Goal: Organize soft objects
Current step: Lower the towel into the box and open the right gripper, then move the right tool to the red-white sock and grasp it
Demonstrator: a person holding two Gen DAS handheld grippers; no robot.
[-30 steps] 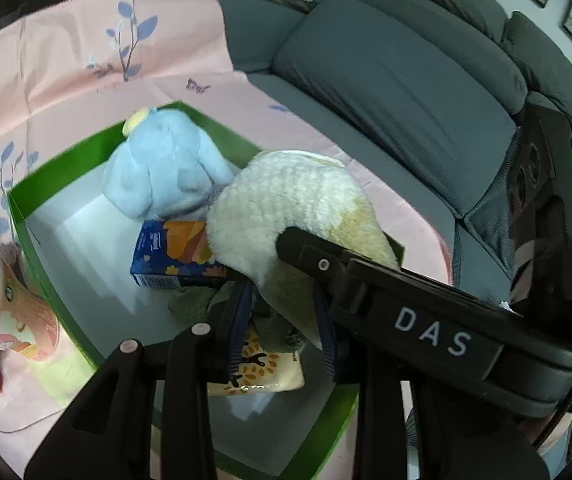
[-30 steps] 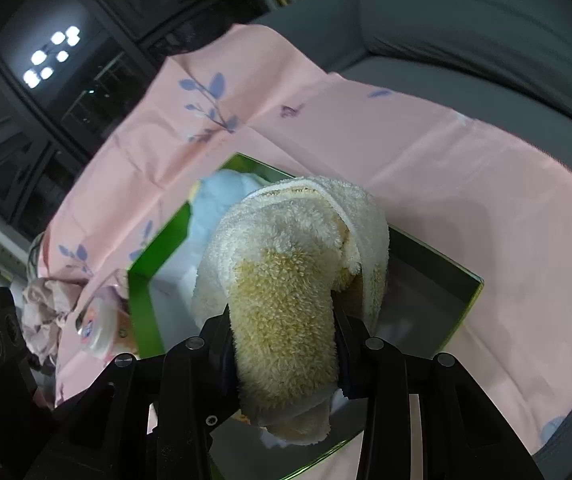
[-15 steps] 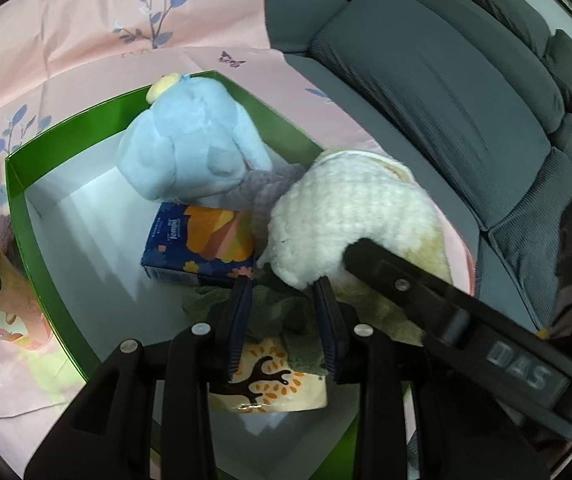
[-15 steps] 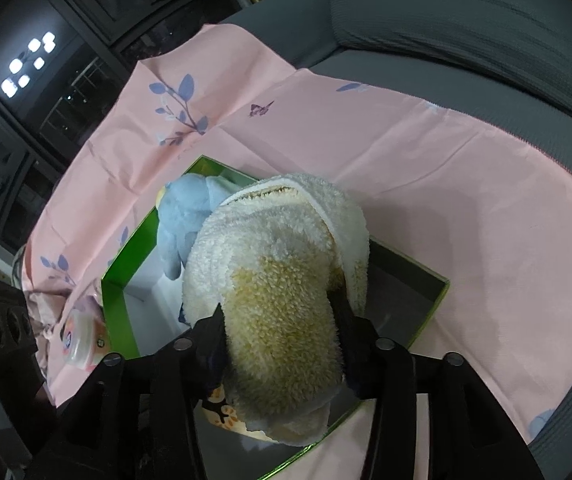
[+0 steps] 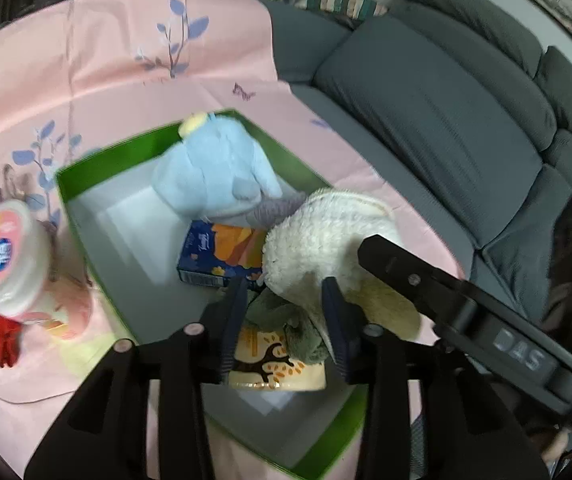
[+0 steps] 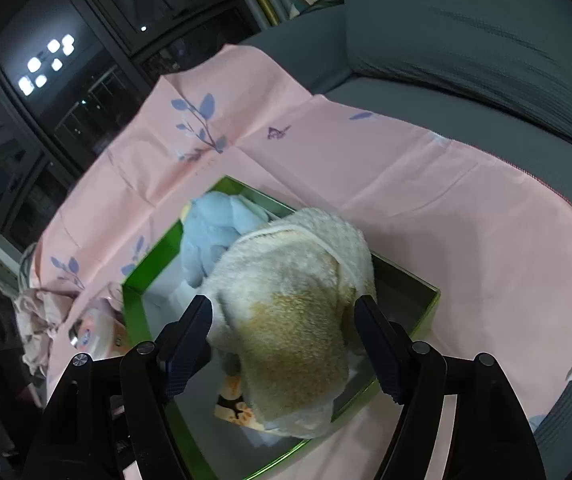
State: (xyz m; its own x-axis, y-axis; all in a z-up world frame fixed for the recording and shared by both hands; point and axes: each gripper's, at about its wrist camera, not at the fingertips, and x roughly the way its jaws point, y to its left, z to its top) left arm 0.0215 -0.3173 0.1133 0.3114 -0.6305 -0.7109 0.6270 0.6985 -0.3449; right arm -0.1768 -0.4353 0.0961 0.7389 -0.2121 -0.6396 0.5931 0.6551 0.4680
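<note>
White tub (image 5: 6, 256) at far left on pink cloth (image 5: 98, 72). Green box (image 5: 86, 168) next, with blue plush (image 5: 214, 168) and fluffy cream toy (image 6: 298, 308) inside. Left tool (image 5: 282, 320) opening over something green, maybe cloth. Right tool (image 6: 286, 348) opening wide, cream toy between, pads not pressing.

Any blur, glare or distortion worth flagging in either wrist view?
Left wrist: motion blur smears the lidded cup and green box rim; fisheye bends the sofa. Right wrist: sharper; ceiling lights glare off the dark window.
</note>
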